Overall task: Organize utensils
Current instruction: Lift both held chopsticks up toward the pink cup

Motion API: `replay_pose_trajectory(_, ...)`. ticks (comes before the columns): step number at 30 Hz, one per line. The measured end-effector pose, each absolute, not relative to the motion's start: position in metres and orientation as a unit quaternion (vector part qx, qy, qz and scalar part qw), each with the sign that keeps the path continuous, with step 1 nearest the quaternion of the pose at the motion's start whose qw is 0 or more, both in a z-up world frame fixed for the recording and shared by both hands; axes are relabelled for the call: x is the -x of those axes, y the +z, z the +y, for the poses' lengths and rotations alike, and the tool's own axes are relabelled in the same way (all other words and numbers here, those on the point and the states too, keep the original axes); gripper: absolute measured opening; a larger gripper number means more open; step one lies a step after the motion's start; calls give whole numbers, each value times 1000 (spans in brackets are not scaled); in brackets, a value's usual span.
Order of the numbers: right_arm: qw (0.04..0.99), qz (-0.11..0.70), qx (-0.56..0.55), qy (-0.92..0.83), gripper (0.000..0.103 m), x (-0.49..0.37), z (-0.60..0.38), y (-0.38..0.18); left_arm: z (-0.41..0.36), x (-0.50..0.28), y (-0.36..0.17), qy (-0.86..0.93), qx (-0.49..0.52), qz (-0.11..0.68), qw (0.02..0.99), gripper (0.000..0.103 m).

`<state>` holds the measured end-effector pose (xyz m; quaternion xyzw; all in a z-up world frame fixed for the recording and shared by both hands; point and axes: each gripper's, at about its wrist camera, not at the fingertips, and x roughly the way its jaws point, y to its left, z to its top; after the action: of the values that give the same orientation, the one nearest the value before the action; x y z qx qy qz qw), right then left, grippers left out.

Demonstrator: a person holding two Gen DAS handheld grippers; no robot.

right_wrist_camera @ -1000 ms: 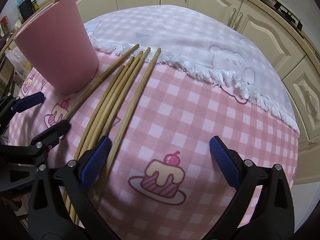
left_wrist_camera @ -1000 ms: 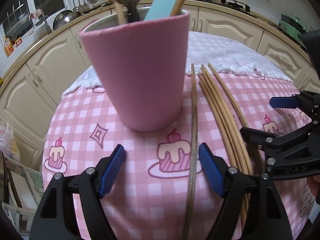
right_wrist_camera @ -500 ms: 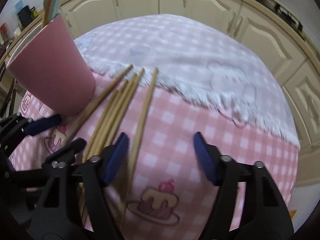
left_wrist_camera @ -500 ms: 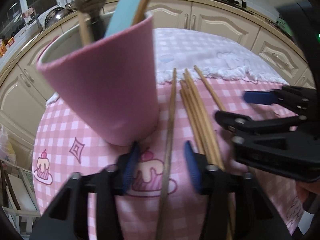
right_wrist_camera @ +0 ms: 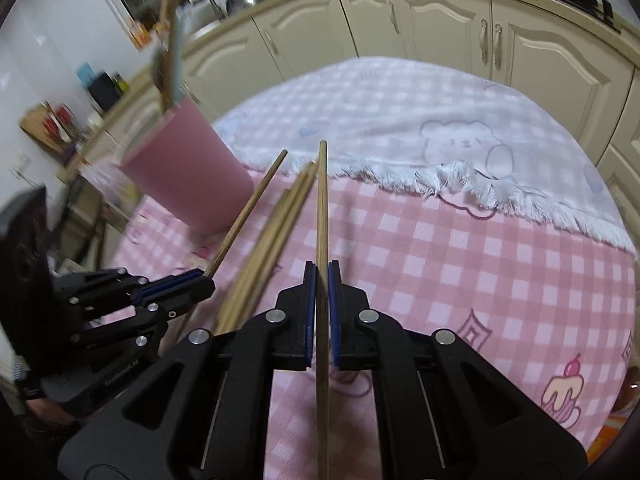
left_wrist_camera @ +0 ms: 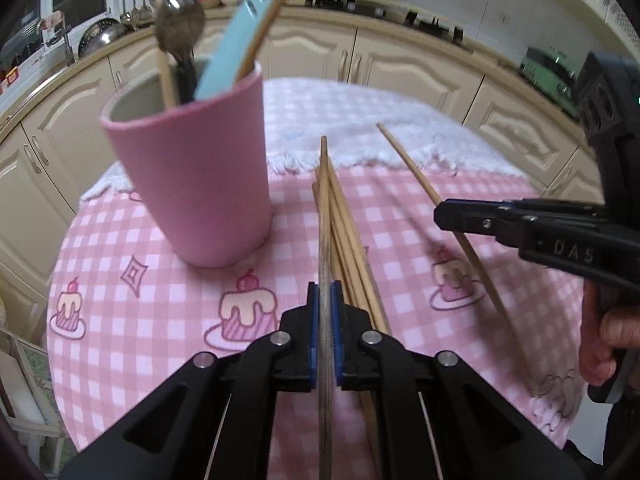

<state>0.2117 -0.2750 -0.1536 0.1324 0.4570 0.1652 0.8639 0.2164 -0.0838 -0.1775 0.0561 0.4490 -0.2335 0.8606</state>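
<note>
At the far left of the left wrist view stands the pink cup [left_wrist_camera: 192, 184] on the pink checked tablecloth [left_wrist_camera: 160, 320]. Out of it stick a metal spoon [left_wrist_camera: 178, 24], a light blue utensil [left_wrist_camera: 240, 36] and a couple of thin wooden sticks.

Just right of the cup's base lies a loose bundle of wooden chopsticks [left_wrist_camera: 352, 248], running away from the camera toward the white fringed cloth [left_wrist_camera: 380, 148] at the far side of the table.

The left gripper [left_wrist_camera: 325, 320] is clamped on a darker chopstick [left_wrist_camera: 324, 208]. Its blue pads press on the stick from both sides, and the jaws have just been closing onto it. The stick passes straight between the fingers and points ahead, its far tip above the edge of the white cloth. It lies over the left side of the bundle; whether it touches the sticks beneath cannot be told.

Further right, the right gripper [left_wrist_camera: 444, 214] comes in from the right edge with a person's hand [left_wrist_camera: 600, 344] on its handle. Its jaws have likewise just been closing, and they pinch a single pale chopstick [left_wrist_camera: 416, 172] that stands apart from the bundle, angled up and to the left.

In the right wrist view the same order holds: cup [right_wrist_camera: 188, 184], left gripper [right_wrist_camera: 200, 280] with its stick [right_wrist_camera: 252, 208], the bundle [right_wrist_camera: 280, 220], then the right gripper [right_wrist_camera: 322, 312] nipping its chopstick [right_wrist_camera: 322, 220], which runs dead ahead between the pads.
</note>
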Motion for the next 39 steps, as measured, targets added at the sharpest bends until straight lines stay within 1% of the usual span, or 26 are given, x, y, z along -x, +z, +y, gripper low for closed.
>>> replay_pose_trajectory(5,873,425,-147,188,6,-201,-278,-136,-66,-195,-152,-236,-31,395,887,5)
replay_pose_trajectory(9,880,408,-146,194,6,-194,-277,-126,-59,-179,-135,-242,-33,352,904,5)
replay_pose_trajectory(24,903,347,-168,190,6,-179,-290,-90,-64,-155,-96,-270,-25,249,930,5)
replay_pose_trajectory(32,917,302,-159,208,6,-181,-283,-55,-44,-162,-64,-256,20,189,948,5)
replay_pose_trajectory(39,928,252,-139,235,6,-192,-265,-10,-26,-175,-28,-234,54,132,962,5)
